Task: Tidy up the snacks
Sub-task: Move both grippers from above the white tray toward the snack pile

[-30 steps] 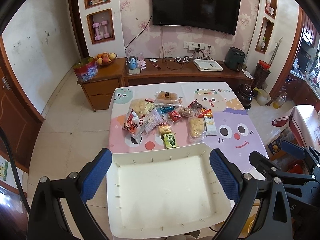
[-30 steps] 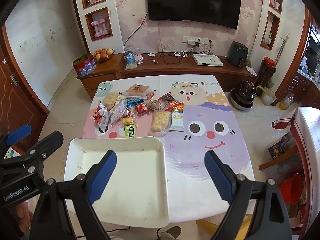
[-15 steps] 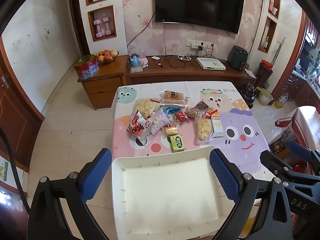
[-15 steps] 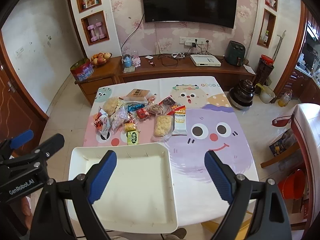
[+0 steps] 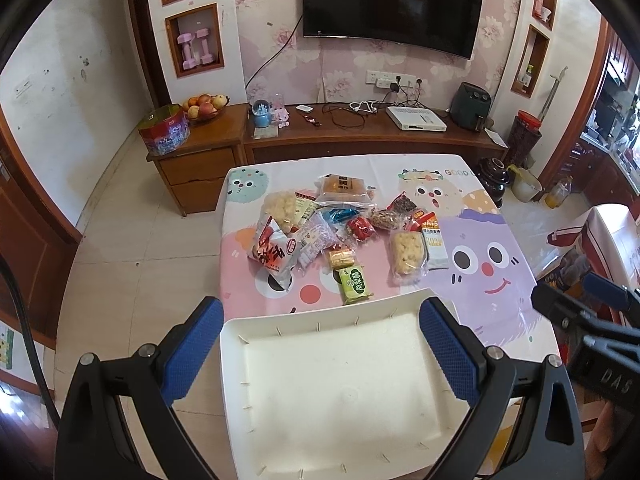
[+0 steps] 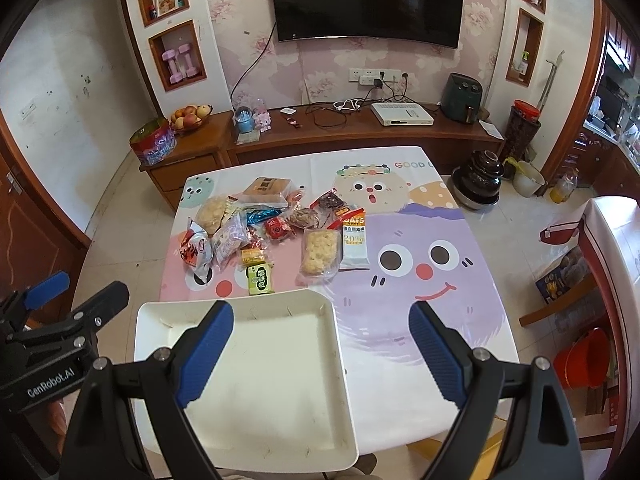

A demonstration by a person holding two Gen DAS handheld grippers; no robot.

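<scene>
Left gripper jaws wide apart, nothing between them — hovering over the white tray. Right gripper jaws also wide apart, holding nothing, over the tray's right edge and bare cartoon-print counter. Tray sits at the counter's near edge, 6 o'clock in the left wrist view, nothing in it.

Snack pile lies on the counter at 12 o'clock from the tray, apart from it except the green packet, which lies just beside the tray's far rim. Biscuit bag at about 1 o'clock of the tray, white oat bar touching its right side. Red-and-white chip bag at 11 o'clock. Brown bread pack at the pile's far end.

TV on the far wall.
</scene>
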